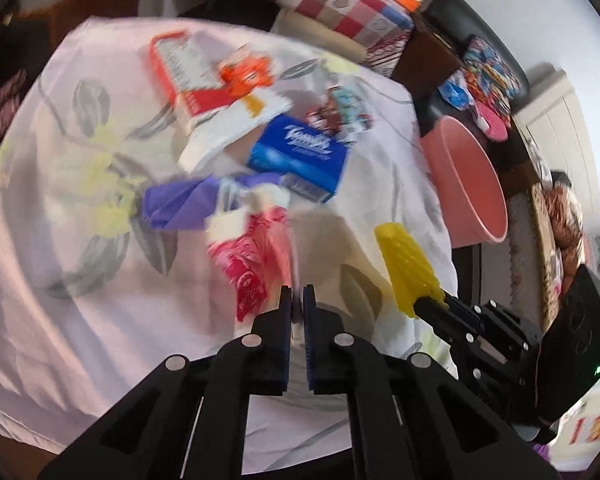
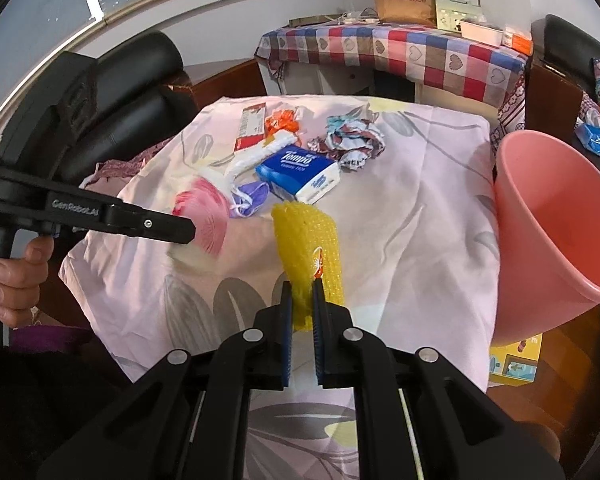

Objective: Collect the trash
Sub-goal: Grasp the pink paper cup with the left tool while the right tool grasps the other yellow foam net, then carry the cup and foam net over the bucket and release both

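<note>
My left gripper (image 1: 297,300) is shut on the thin edge of a pink-and-red printed wrapper (image 1: 252,268). In the right wrist view this wrapper (image 2: 206,216) hangs at the left gripper's tip (image 2: 192,230). My right gripper (image 2: 300,300) is shut on a yellow bubble-wrap piece (image 2: 306,236), seen from the left wrist as a yellow strip (image 1: 408,268) over the cloth. A pink bin (image 2: 548,220) (image 1: 472,184) stands tilted at the table's right edge, its mouth facing the table.
On the floral cloth (image 2: 420,220) lie a blue Tempo tissue pack (image 2: 300,172), a purple mask (image 2: 252,196), a red-white box (image 2: 252,128), white paper (image 2: 260,152) and a crumpled wrapper (image 2: 352,140). A checkered table (image 2: 400,48) stands behind, a black chair (image 2: 132,80) to the left.
</note>
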